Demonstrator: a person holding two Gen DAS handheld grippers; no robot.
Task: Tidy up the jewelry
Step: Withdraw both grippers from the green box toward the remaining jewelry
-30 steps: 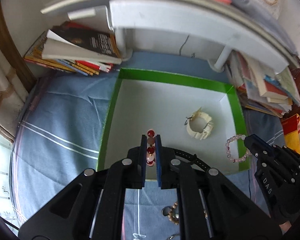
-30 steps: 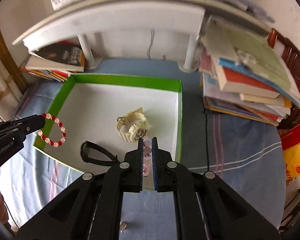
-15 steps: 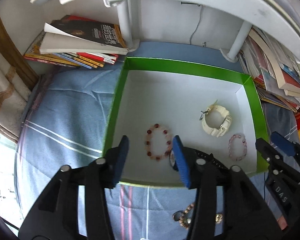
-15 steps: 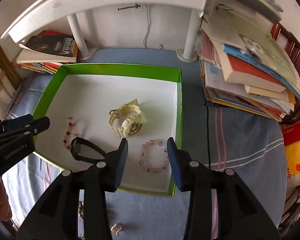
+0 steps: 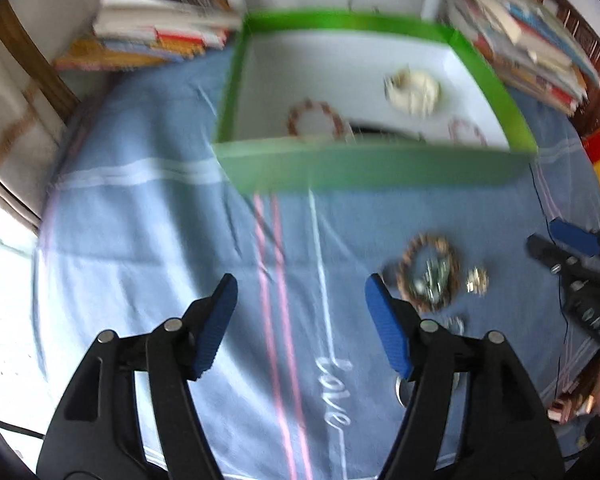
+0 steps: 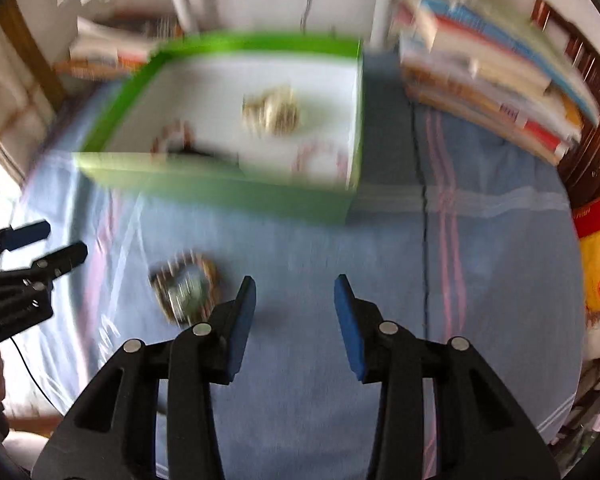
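Both grippers empty. Left gripper point(image 5: 300, 292) jaws had just been opening, wide, nothing btwn. Right gripper point(image 6: 295, 294) parted, empty, probably prepping next pick. Brown bead bracelet point(image 5: 428, 276) w/ small bits on blue cloth point(image 5: 140, 240), well clear of green box point(image 5: 372, 168) edge; open room around it.

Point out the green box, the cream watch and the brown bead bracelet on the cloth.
green box point(image 5: 364, 168): left wrist view, near wall.
cream watch point(image 5: 414, 90): left wrist view, band.
brown bead bracelet point(image 6: 210, 272): right wrist view, bead ring.
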